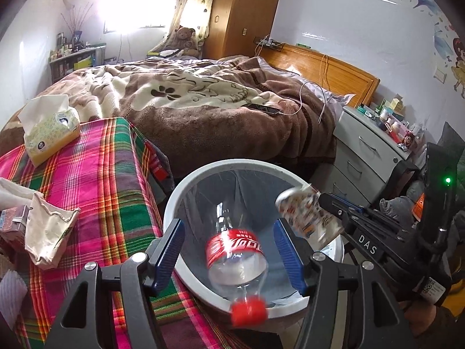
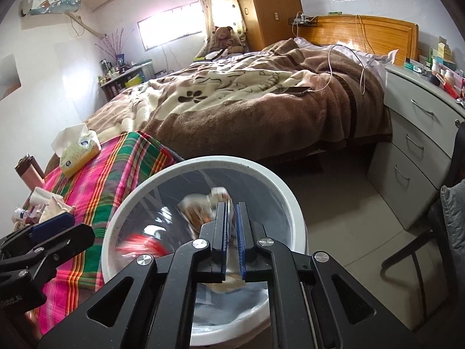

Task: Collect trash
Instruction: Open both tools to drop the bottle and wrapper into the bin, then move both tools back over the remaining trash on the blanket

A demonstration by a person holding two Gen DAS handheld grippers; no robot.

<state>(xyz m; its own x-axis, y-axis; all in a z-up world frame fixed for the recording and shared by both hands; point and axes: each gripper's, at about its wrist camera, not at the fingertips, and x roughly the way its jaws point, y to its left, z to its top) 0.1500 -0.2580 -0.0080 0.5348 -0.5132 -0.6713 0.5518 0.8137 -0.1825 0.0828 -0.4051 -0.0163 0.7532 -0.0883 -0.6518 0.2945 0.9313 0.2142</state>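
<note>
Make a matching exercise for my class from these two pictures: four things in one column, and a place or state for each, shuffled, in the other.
Things:
1. bottle
2. can
3. tissue box
4. phone

Places or states:
A. lying on the bed blanket, cable plugged in
B. gripped in the right gripper above the bin
C. standing on the plaid cloth
D. blurred, between the open fingers of the left gripper, over the bin

Pairs: 1-D, 2-B, 3-C, 4-A
</note>
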